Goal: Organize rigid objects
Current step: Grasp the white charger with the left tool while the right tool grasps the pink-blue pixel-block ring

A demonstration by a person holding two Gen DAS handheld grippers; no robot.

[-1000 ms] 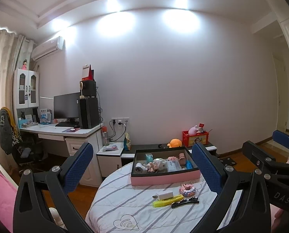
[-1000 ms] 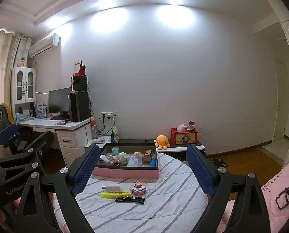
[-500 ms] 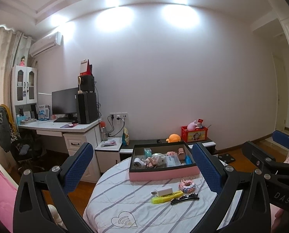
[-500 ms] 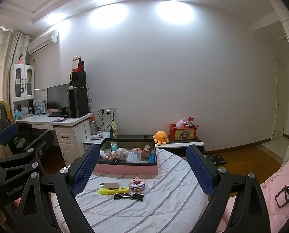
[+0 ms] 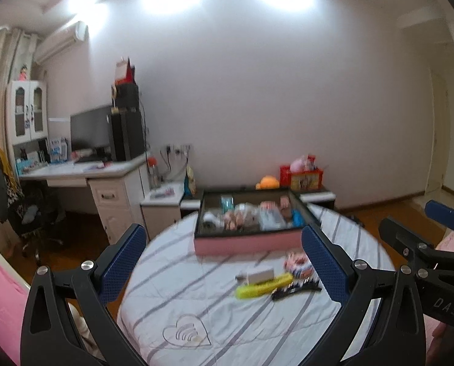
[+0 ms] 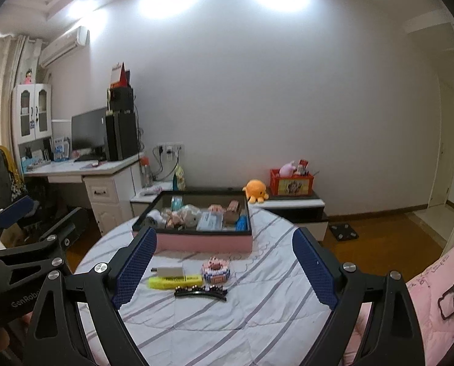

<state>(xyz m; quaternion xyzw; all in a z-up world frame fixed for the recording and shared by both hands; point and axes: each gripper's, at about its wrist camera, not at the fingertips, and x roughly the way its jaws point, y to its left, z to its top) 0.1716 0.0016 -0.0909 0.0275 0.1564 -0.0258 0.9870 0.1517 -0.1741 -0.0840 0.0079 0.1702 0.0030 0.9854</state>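
A pink box with a dark inside holds several small items at the far side of a round table with a striped white cloth. In front of it lie a white charger, a yellow highlighter, a pink block toy and a black hair clip. The same box, charger, highlighter, toy and clip show blurred in the left wrist view. My left gripper and right gripper are both open, empty, above the table's near side.
A white desk with a monitor and speakers stands at the left. A low cabinet with an orange plush and a red box is behind the table. A pink cushion with black glasses lies at the right. Wooden floor runs to the right.
Both grippers have tilted downward and moved closer to the table, so the box and loose items sit higher and larger in view. Both stay open.
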